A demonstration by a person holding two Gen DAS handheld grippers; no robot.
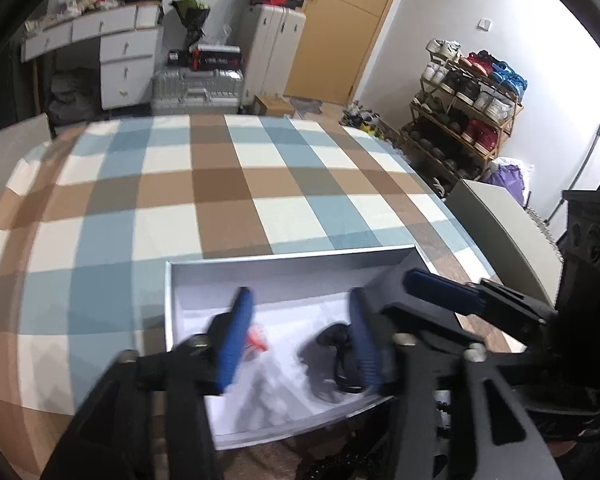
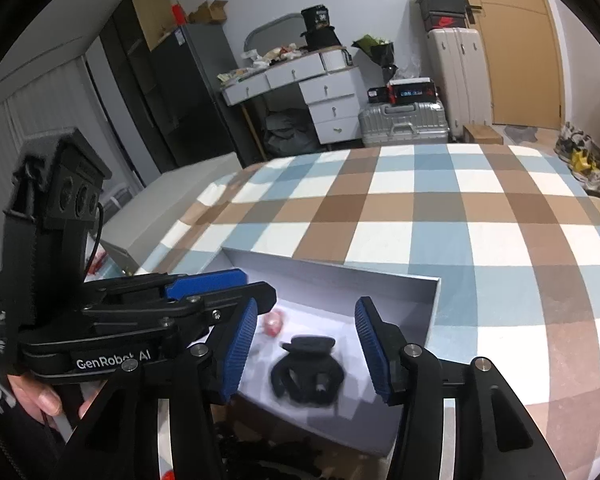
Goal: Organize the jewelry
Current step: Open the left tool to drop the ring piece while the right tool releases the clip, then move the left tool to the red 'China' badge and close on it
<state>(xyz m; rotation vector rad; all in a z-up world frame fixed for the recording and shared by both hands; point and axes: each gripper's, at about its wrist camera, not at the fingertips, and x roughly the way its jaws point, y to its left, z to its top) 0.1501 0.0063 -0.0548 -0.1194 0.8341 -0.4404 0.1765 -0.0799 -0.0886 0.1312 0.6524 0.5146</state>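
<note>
A white open box (image 1: 284,268) lies on the checked table near its front edge; it also shows in the right wrist view (image 2: 420,280). Inside lie a black jewelry piece (image 1: 332,340) (image 2: 308,372) and a small pink-red item (image 1: 258,338) (image 2: 273,322). My left gripper (image 1: 300,336) is open and empty, its blue fingers (image 1: 236,340) hanging over the box. My right gripper (image 2: 306,348) is open and empty, straddling the black piece from above. The right gripper's blue fingertip (image 1: 440,288) reaches in from the right in the left wrist view; the left gripper (image 2: 204,284) shows at the left in the right wrist view.
The table (image 1: 220,184) has a blue, brown and white checked cloth. More dark beaded items (image 2: 260,452) lie in front of the box, partly hidden. A grey box (image 1: 496,224) stands to the right. Suitcases, a white dresser and a shoe rack (image 1: 464,108) stand behind.
</note>
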